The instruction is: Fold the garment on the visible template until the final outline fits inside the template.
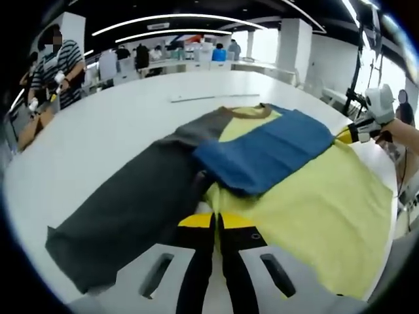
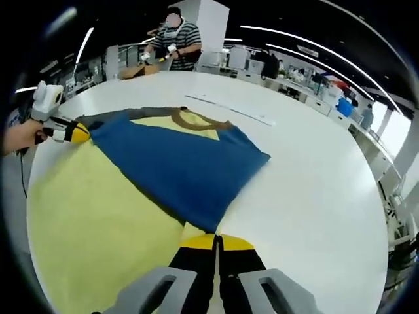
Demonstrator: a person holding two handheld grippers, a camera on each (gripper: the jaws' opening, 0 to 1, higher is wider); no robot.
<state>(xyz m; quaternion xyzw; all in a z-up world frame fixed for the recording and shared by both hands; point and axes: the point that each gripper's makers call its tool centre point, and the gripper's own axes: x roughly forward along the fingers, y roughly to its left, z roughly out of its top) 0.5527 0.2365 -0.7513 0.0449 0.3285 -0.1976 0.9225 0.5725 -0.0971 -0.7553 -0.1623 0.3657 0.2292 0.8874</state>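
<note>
White table (image 1: 131, 111), big, round-edged and glossy, fills the workspace. The shirt (image 1: 314, 196) lies flat across the middle of it, all of it on the table. Cannot tell any template outline under or around the cloth.

The shirt body is pale yellow and is the largest panel. The grey sleeve (image 1: 124, 216) is spread out long on the bare table, unfolded. The blue sleeve (image 1: 268, 154) is folded in over the yellow chest, its cuff corner pointing back across the body. The brown collar (image 1: 249, 112) is at the far end in the left gripper view. A thin pale strip (image 1: 203, 98) lies on the table beyond the collar, apart from the shirt.

Handling, as a judgement: light, limp knit that drapes and wrinkles and has no stiffness. It will likely slide easily on the glossy top, so drag low and slow. Best holds are edges and corners: the grey cuff, the hem corners, the shoulder seam. A pinch mid-panel would just bunch it up. The grey sleeve looks like the next part to fold in.

Left gripper (image 1: 216, 221): jaws clenched together, yellow tips at the shirt edge where the grey, blue and yellow meet. Cannot tell if cloth is pinched. Right gripper (image 2: 216, 242): jaws also closed tight, tips at the blue cuff corner on the yellow body. Same doubt about a grasp. They face each other across the shirt.

A person in a striped top (image 1: 59, 65) stands at the table's far side, well away from the shirt.
</note>
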